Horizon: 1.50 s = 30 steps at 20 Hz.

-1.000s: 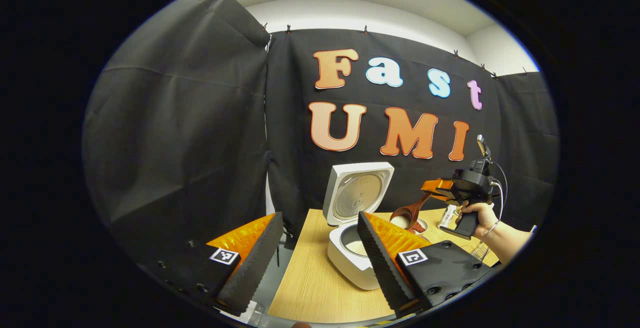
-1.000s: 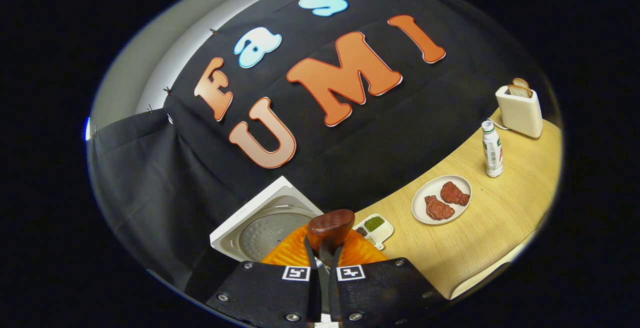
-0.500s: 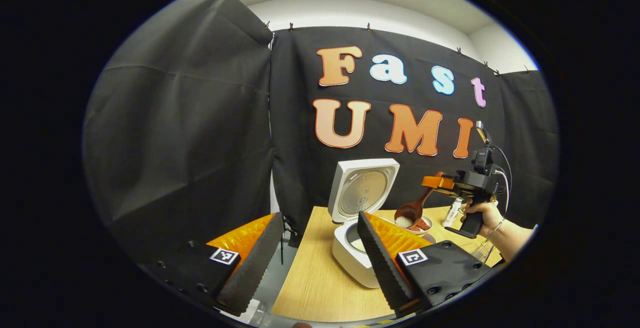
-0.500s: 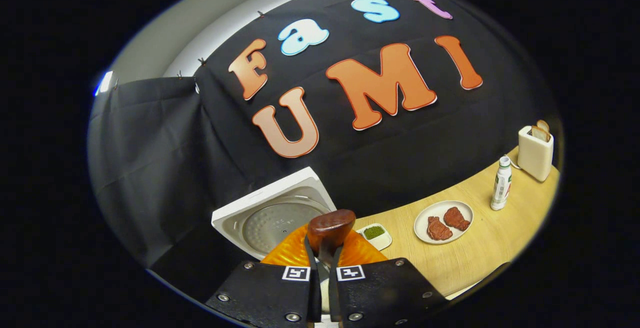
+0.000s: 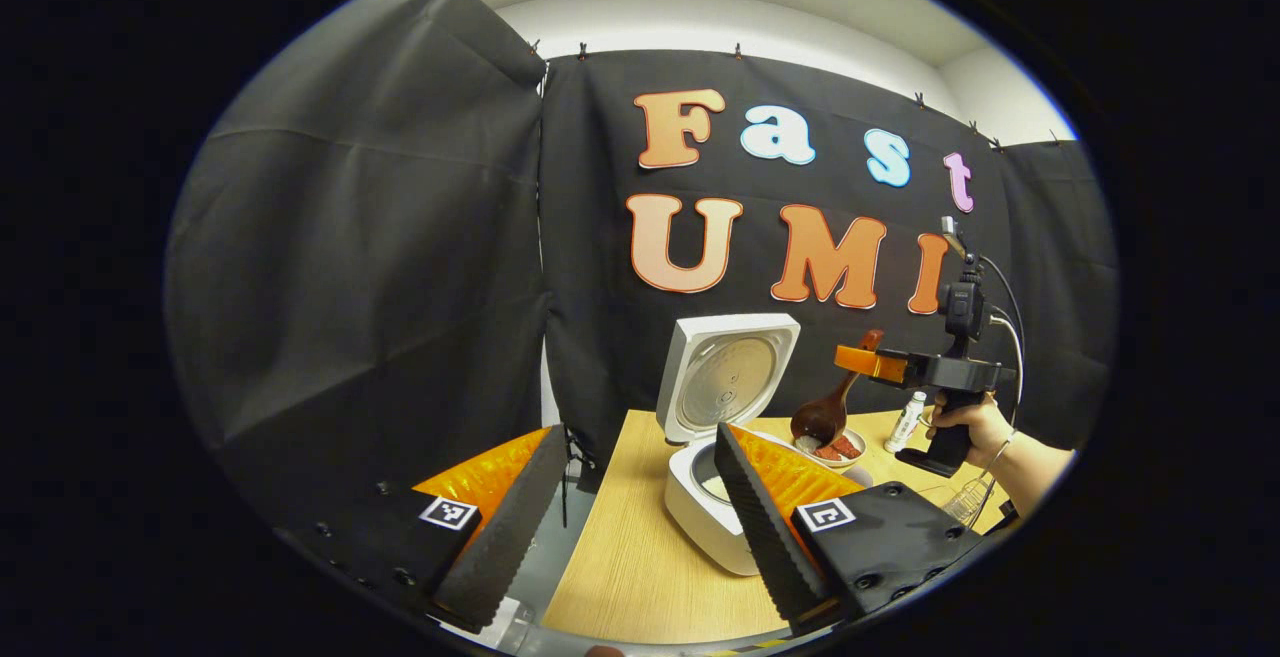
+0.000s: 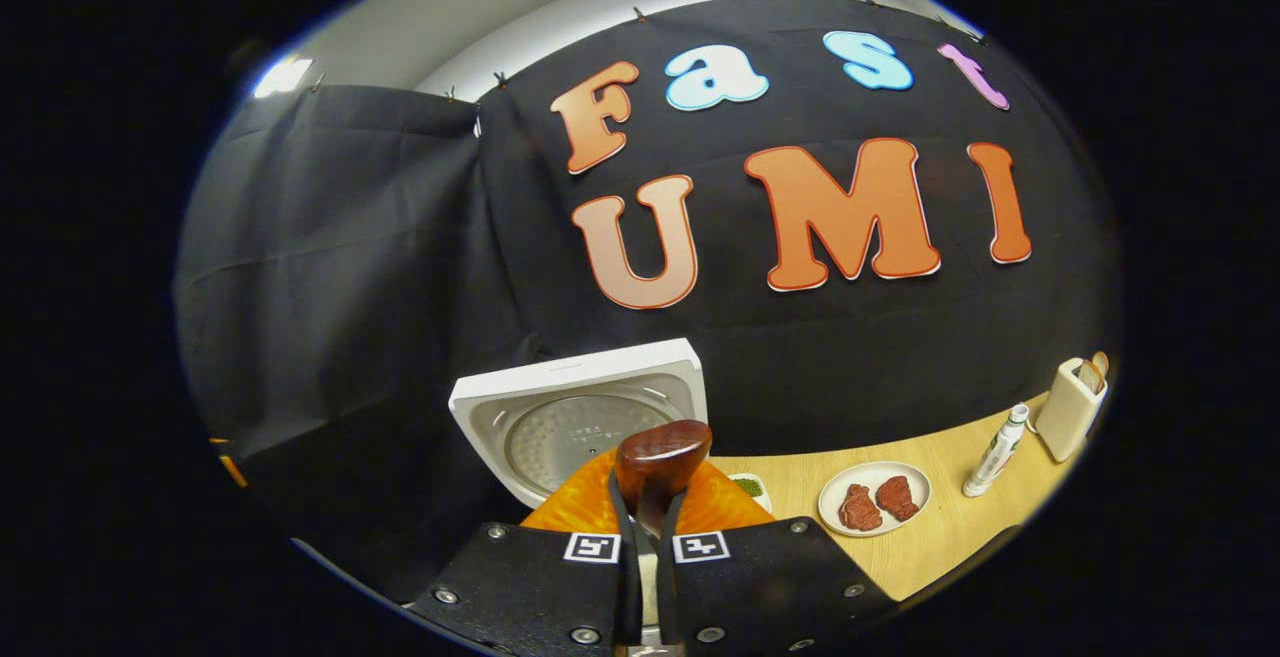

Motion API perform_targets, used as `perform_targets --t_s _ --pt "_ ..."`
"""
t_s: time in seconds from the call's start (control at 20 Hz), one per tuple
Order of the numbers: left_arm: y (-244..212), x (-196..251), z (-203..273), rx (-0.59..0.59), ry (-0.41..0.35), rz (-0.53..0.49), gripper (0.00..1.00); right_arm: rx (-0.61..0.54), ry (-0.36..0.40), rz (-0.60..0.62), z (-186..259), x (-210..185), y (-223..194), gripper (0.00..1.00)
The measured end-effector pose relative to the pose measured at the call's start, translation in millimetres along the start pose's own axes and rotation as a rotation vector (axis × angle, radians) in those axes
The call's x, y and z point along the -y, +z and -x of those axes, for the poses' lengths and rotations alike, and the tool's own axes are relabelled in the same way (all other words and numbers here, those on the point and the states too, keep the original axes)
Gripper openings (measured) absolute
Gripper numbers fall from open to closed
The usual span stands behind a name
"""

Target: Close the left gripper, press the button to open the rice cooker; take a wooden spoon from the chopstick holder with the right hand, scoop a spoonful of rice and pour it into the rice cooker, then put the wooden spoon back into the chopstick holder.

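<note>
Right gripper (image 6: 640, 527): fingers clamped on the wooden spoon (image 5: 825, 415) by its handle, bowl hanging down beside the open rice cooker (image 5: 715, 497). Left gripper (image 5: 635, 527): jaws spread wide, holding nothing. Judged: spoon is stiff, light, smooth wood; grip well up the handle suits it, though it may pivot under load. Cooker pot holds a little white rice. Plate (image 6: 873, 501) carries two reddish meat pieces; toaster (image 6: 1070, 407) holds bread slices
</note>
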<state>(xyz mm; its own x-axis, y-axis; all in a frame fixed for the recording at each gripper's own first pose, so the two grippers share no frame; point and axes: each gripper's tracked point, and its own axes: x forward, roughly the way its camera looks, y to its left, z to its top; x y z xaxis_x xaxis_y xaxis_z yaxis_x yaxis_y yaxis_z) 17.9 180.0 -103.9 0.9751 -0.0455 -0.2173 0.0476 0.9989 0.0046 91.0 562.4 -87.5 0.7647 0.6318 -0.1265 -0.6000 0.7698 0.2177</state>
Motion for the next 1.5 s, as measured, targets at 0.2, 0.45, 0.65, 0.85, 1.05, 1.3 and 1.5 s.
perform_targets --t_s 0.2,0.45,0.65,0.85,1.05,1.3,1.5 --pt "-0.3 -0.1 -0.4 -0.003 0.007 -0.007 1.0 0.006 0.031 0.079 3.9 -9.5 0.2 0.05" --pt "0.4 2.6 1.3 -0.002 0.01 0.0 1.0 0.003 0.048 0.152 2.1 -12.0 -4.7 0.05" --pt "3.0 8.9 2.9 0.002 0.01 0.0 1.0 -0.019 0.04 -0.029 5.5 -3.9 -10.7 0.05" --pt "7.5 18.1 1.3 0.014 0.012 0.009 1.0 -0.02 -0.002 -0.312 19.5 29.9 -10.0 0.05" --pt "12.2 38.8 -2.7 0.016 -0.011 0.021 1.0 0.023 -0.05 -0.49 46.8 68.6 1.6 0.05" --pt "17.4 62.7 -12.5 0.032 -0.028 0.02 1.0 0.078 -0.139 -0.569 96.4 140.6 12.2 0.05" --pt "21.7 75.8 -20.3 0.042 -0.031 0.026 1.0 0.104 -0.237 -0.594 142.4 201.0 7.8 0.05"
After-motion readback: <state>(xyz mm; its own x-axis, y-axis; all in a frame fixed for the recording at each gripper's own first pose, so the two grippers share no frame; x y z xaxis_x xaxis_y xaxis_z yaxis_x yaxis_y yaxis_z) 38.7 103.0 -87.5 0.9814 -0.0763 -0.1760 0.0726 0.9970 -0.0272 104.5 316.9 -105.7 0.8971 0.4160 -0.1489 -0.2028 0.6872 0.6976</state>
